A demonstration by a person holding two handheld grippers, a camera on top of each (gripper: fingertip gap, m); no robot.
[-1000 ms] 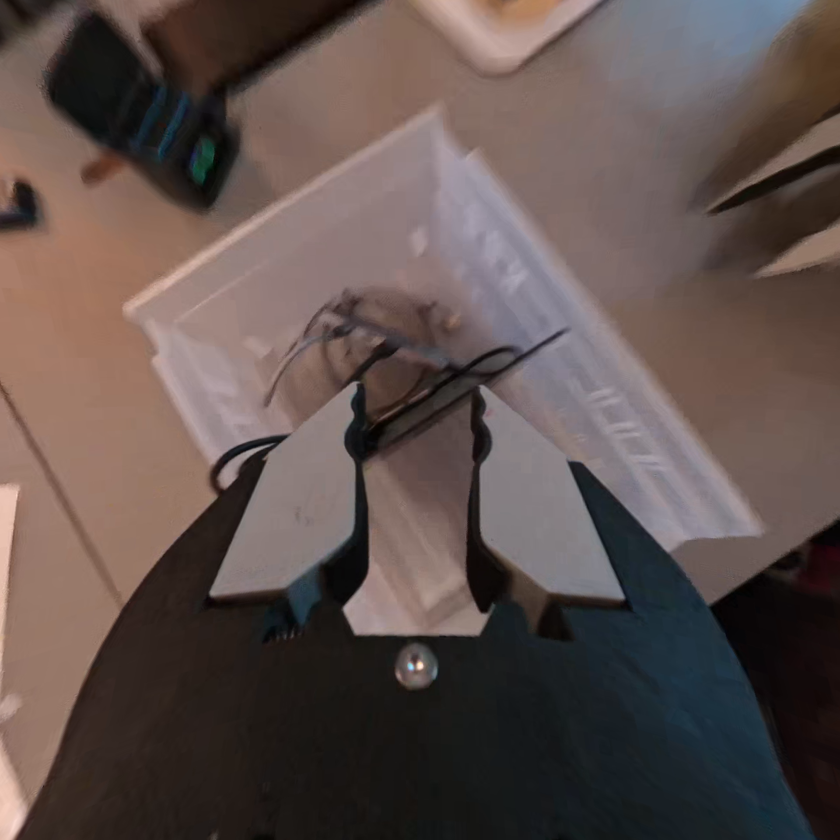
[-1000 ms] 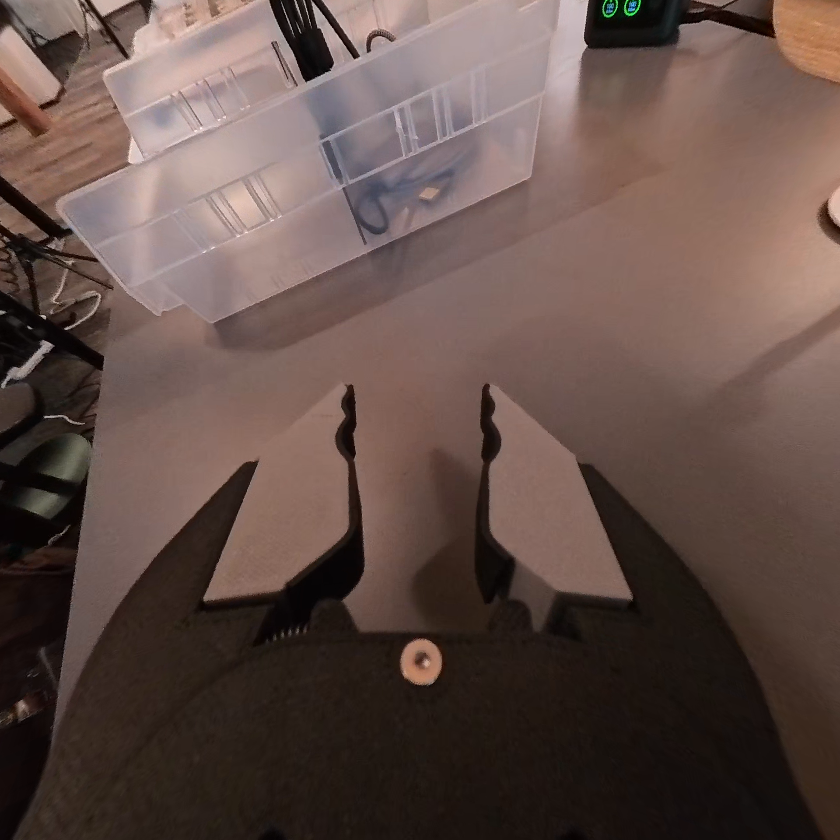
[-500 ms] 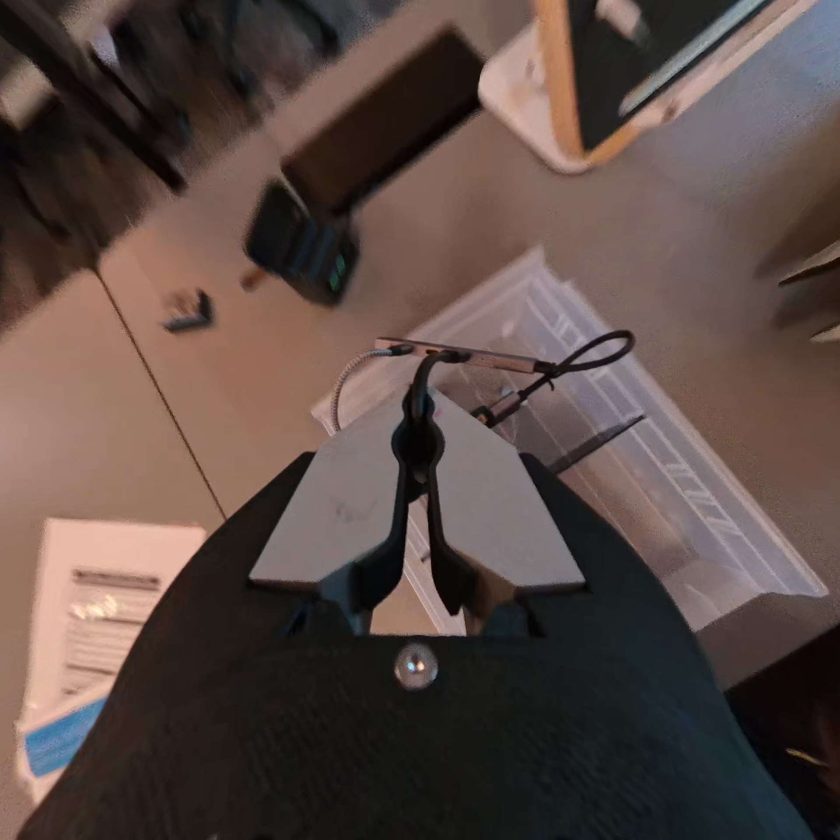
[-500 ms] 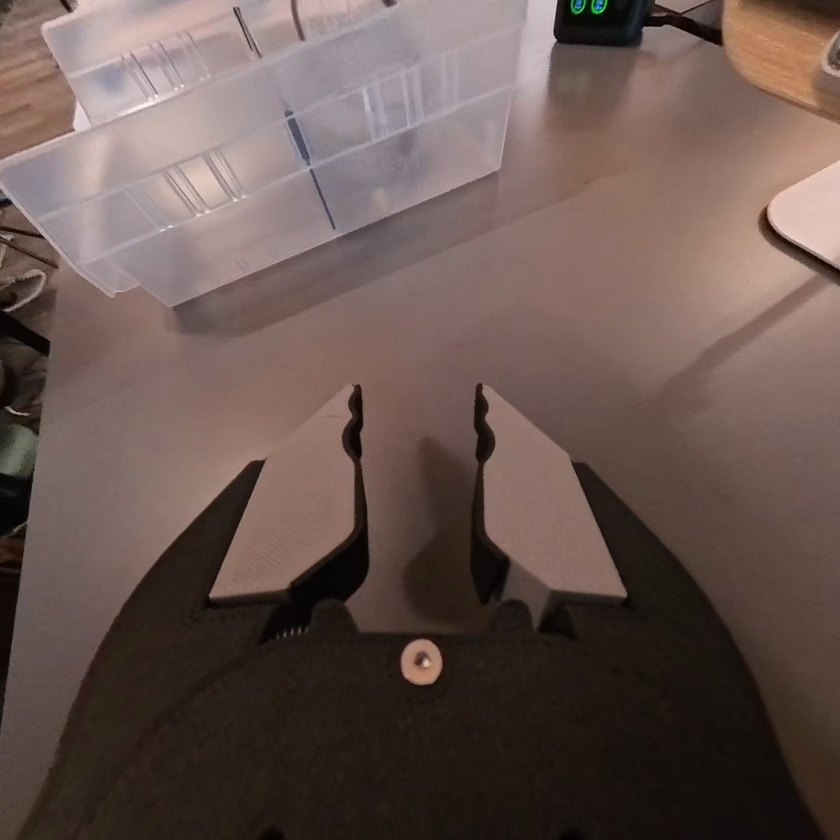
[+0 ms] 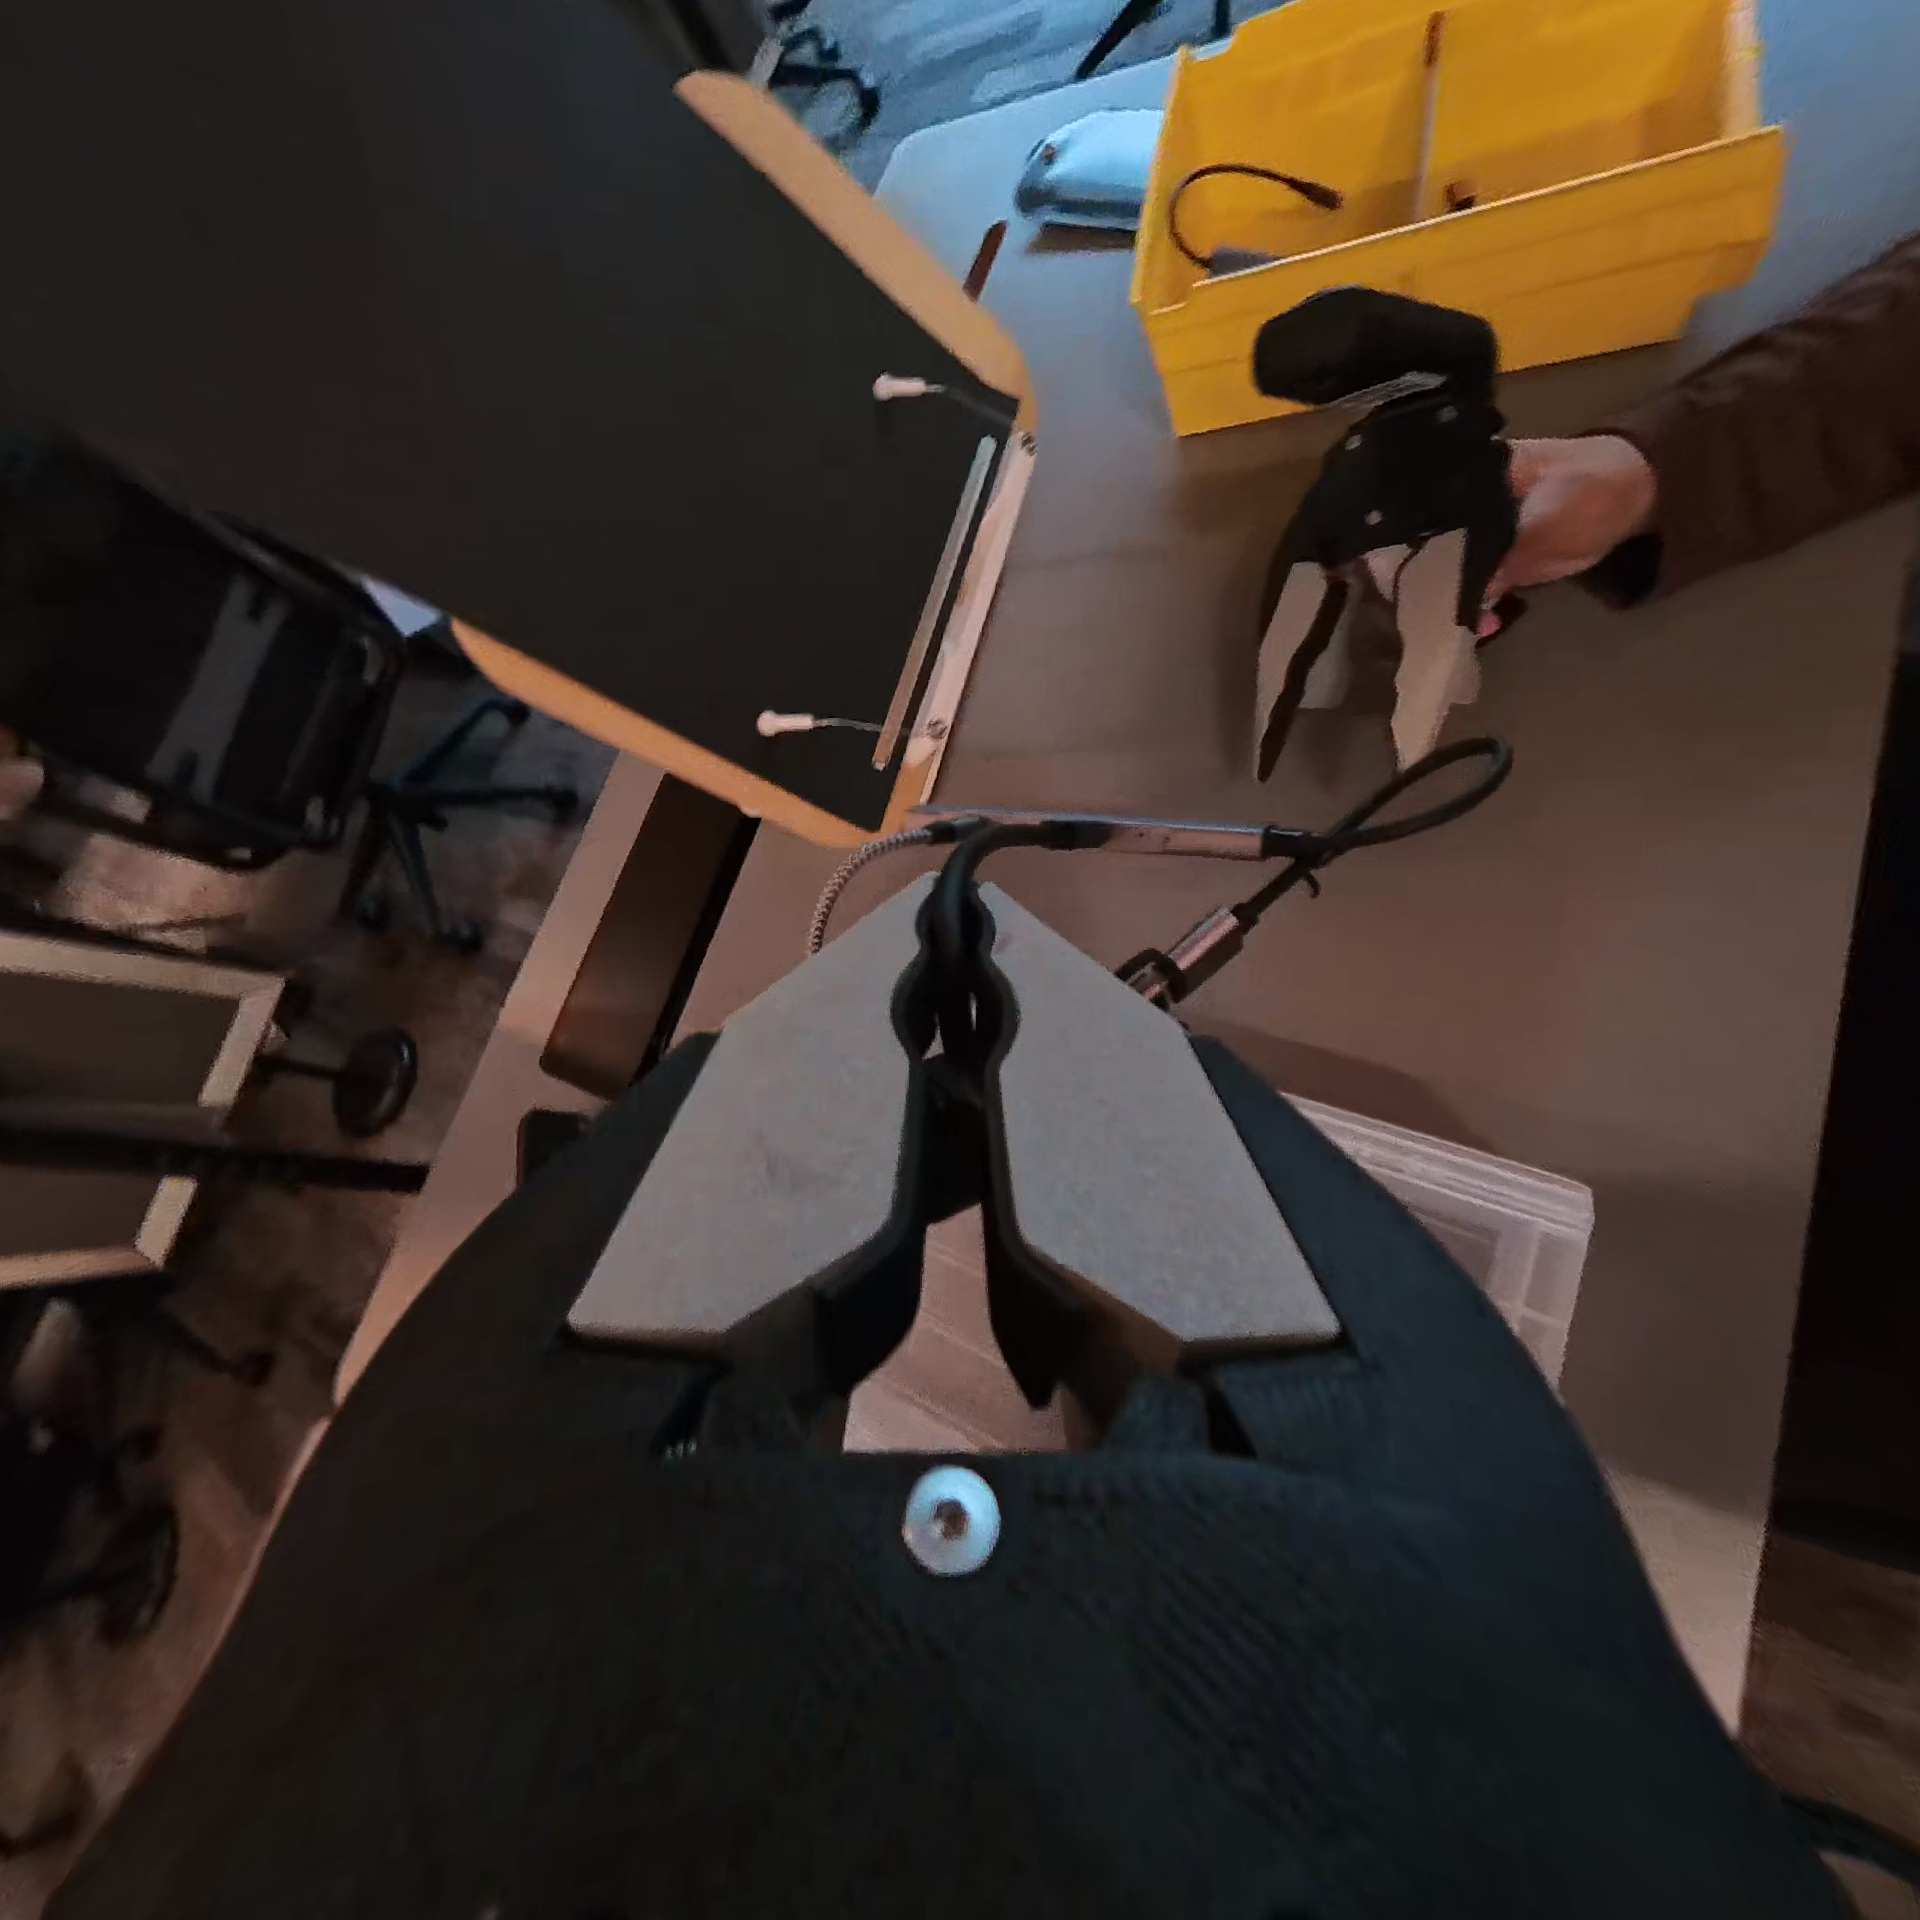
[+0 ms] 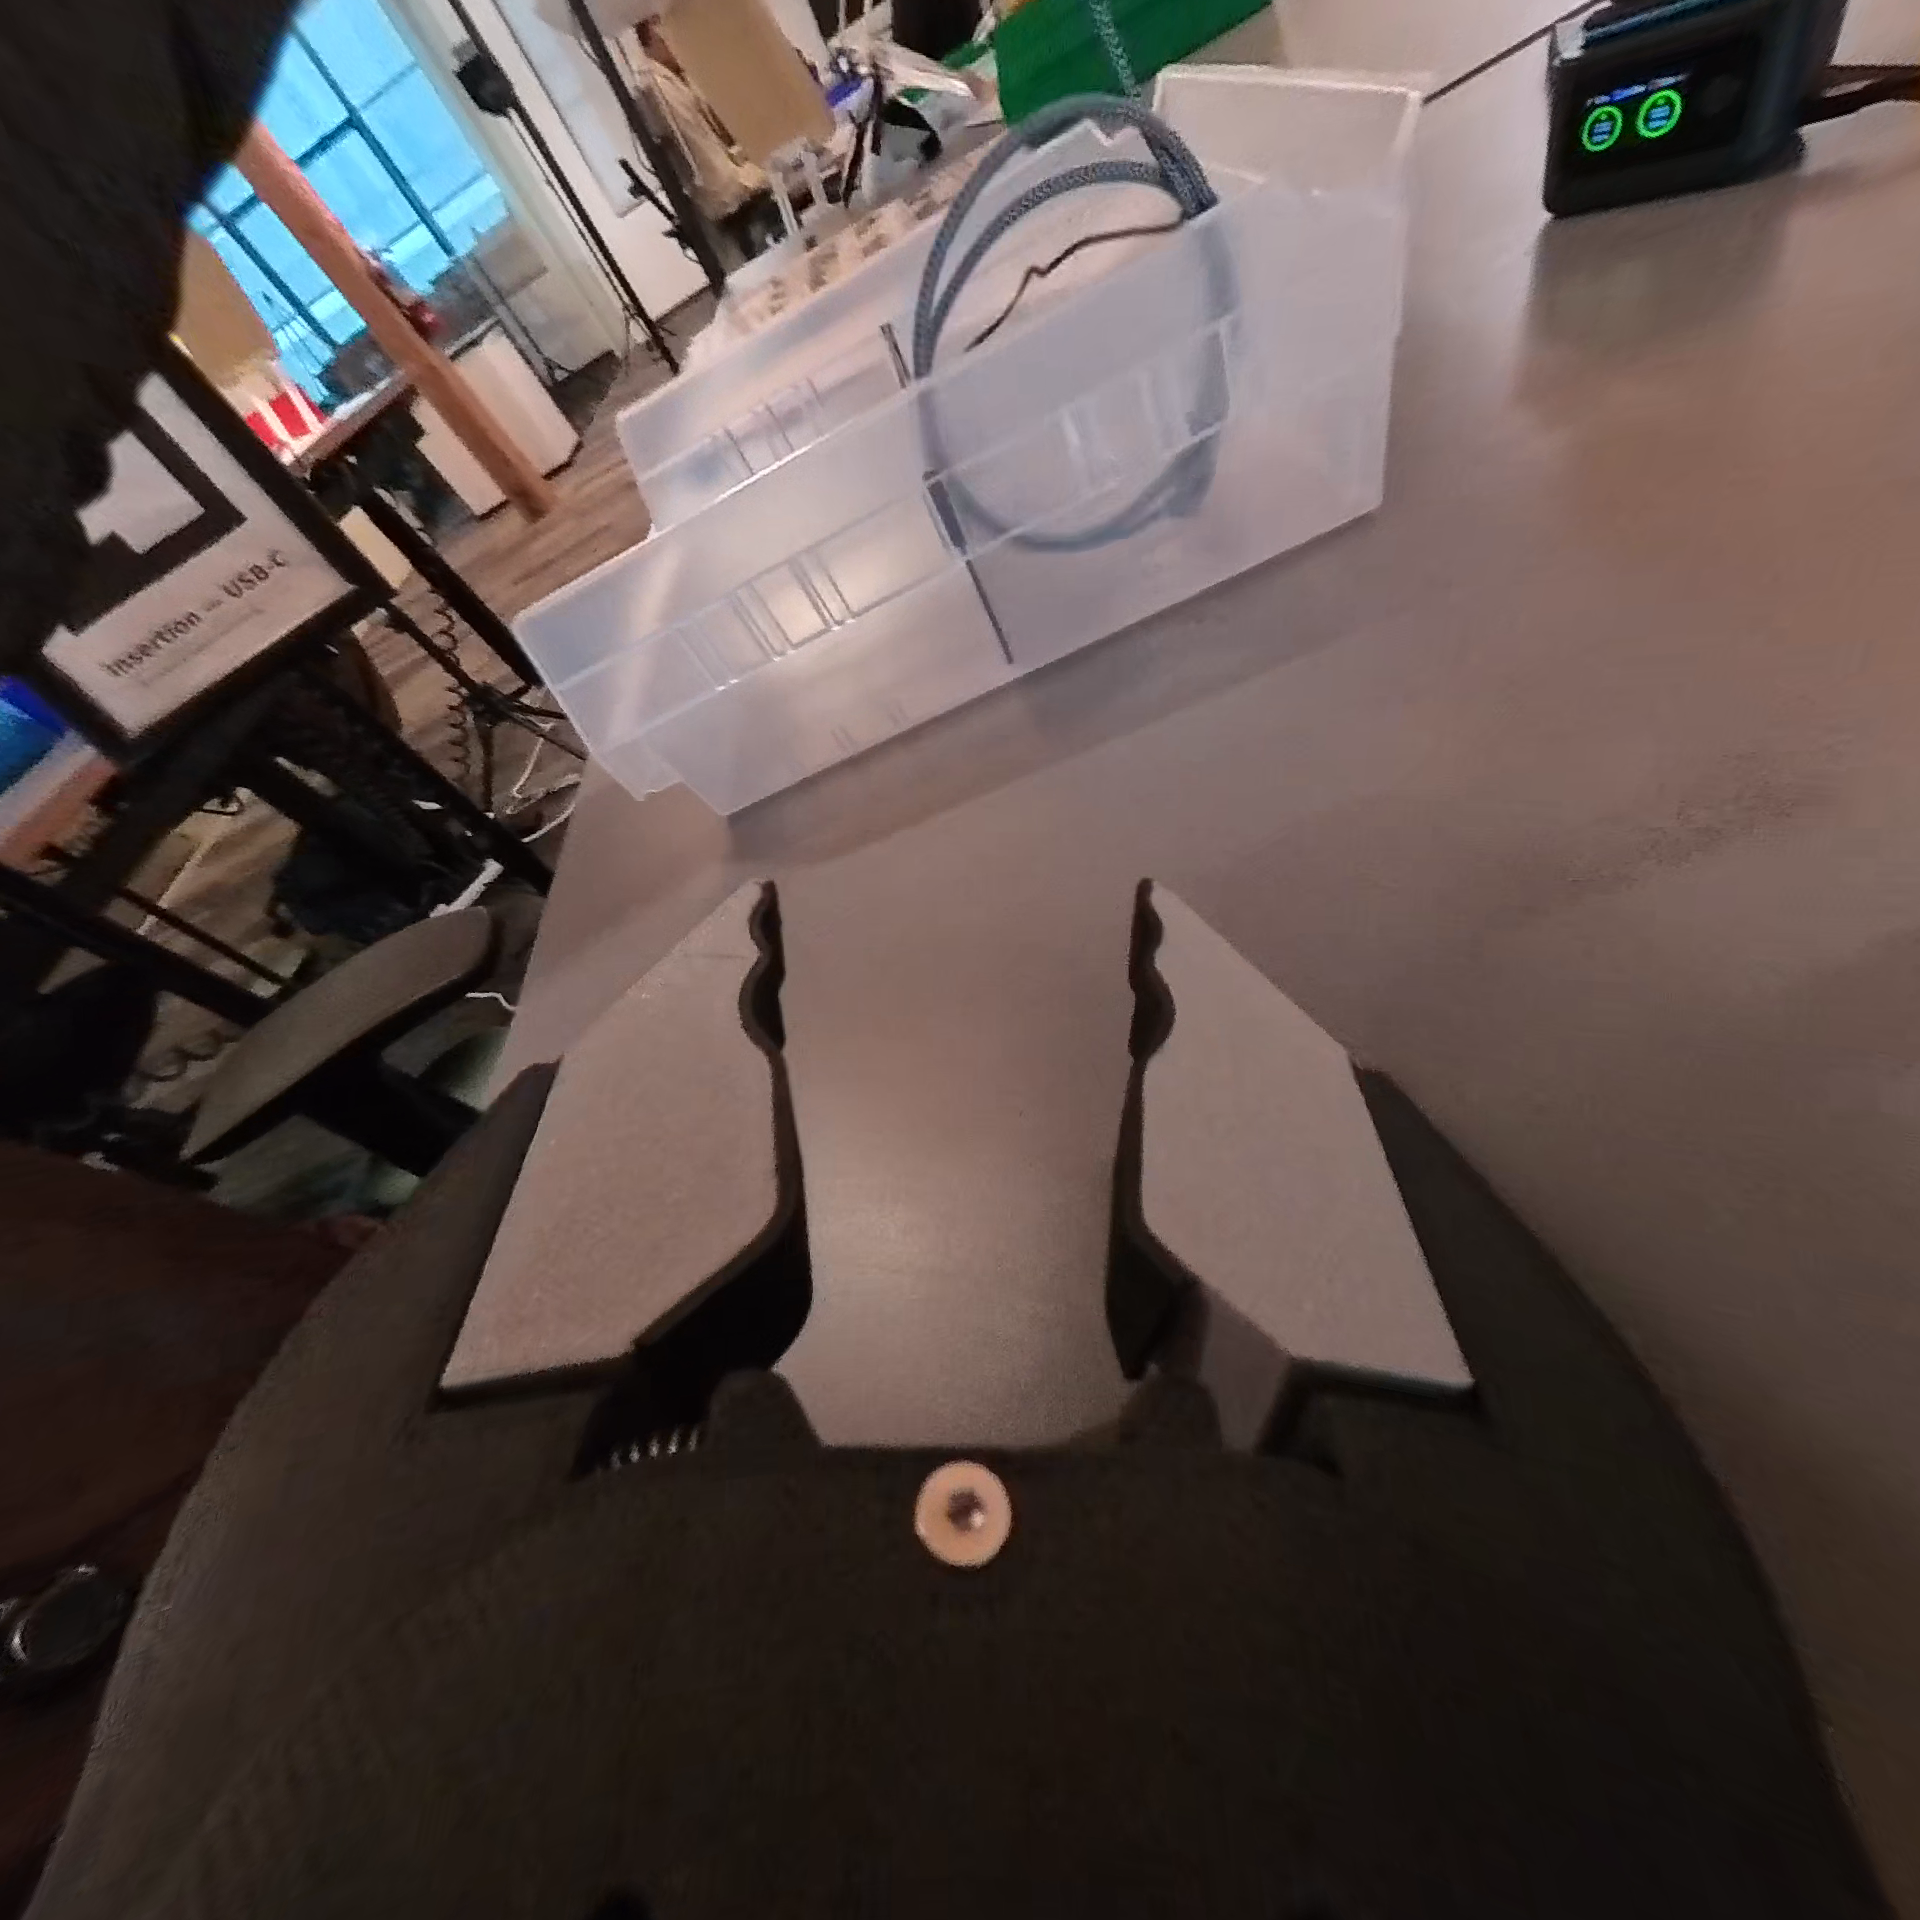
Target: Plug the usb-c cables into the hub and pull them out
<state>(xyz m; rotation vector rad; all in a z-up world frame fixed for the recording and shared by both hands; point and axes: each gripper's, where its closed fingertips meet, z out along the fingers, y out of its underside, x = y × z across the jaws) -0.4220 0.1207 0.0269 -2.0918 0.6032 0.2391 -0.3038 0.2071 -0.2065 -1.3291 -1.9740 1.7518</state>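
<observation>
In the left wrist view my left gripper [image 5: 961, 904] is shut on a black usb-c cable [image 5: 961, 868] just below its plug. The cable runs up into a slim grey hub [image 5: 1153, 836], which hangs in the air above the table. A braided grey cable [image 5: 847, 883] is plugged in at the hub's left end. The hub's own black lead [image 5: 1444, 800] loops off its right end. My right gripper [image 6: 951, 935] is open and empty over the table, and it also shows in the left wrist view [image 5: 1351, 665], held by a hand. The braided cable [image 6: 1081, 416] loops down into a clear bin [image 6: 790, 665].
A yellow bin [image 5: 1455, 239] stands on the table beyond the right gripper. A dark board with a wooden edge [image 5: 520, 364] is at the left. A corner of the clear bin [image 5: 1486, 1236] lies below the left gripper. A black device with green rings [image 6: 1662, 114] stands at the far right. Some 30 centimetres of space lies between my two pairs of fingers.
My left gripper shut on the black cable inside the clear bin and lifted the hub up out of it, swinging toward the table. My right gripper opened wider and tilted up.
</observation>
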